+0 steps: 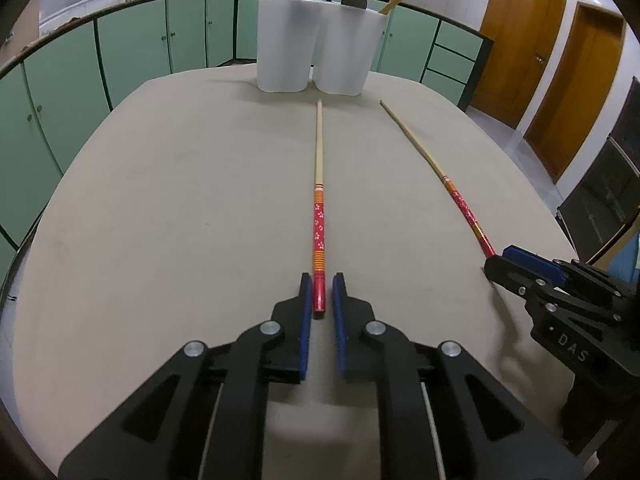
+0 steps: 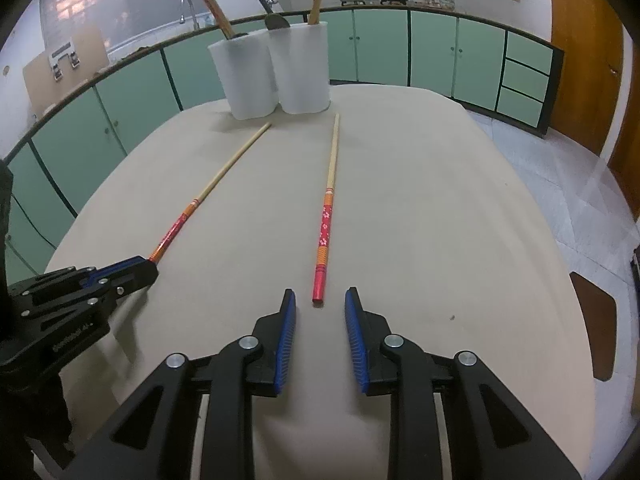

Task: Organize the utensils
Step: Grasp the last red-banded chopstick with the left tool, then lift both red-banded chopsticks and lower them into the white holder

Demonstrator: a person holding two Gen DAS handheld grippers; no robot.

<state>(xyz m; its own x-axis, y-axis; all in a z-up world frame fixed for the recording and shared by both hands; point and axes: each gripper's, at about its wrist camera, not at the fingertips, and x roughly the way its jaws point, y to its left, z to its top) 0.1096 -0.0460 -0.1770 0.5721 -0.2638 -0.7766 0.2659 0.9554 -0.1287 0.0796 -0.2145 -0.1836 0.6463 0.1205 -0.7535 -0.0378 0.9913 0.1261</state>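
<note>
Two long chopsticks with red flowered handles lie on the beige table, tips toward two white holders. In the left wrist view my left gripper (image 1: 322,285) is open, its blue pads on either side of the red end of the left chopstick (image 1: 319,200) without clamping it. In the right wrist view my right gripper (image 2: 320,298) is open, just short of the red end of the right chopstick (image 2: 326,220). Each gripper also shows in the other view, the left (image 2: 136,270) and the right (image 1: 508,258). The white holders (image 1: 320,48) (image 2: 276,72) hold several utensils.
The beige table (image 1: 160,220) has rounded edges. Green cabinets (image 1: 132,52) run behind it, with a sink at the far left. Wooden doors (image 1: 560,80) stand on the right. A brown chair seat (image 2: 596,328) sits by the table's right edge.
</note>
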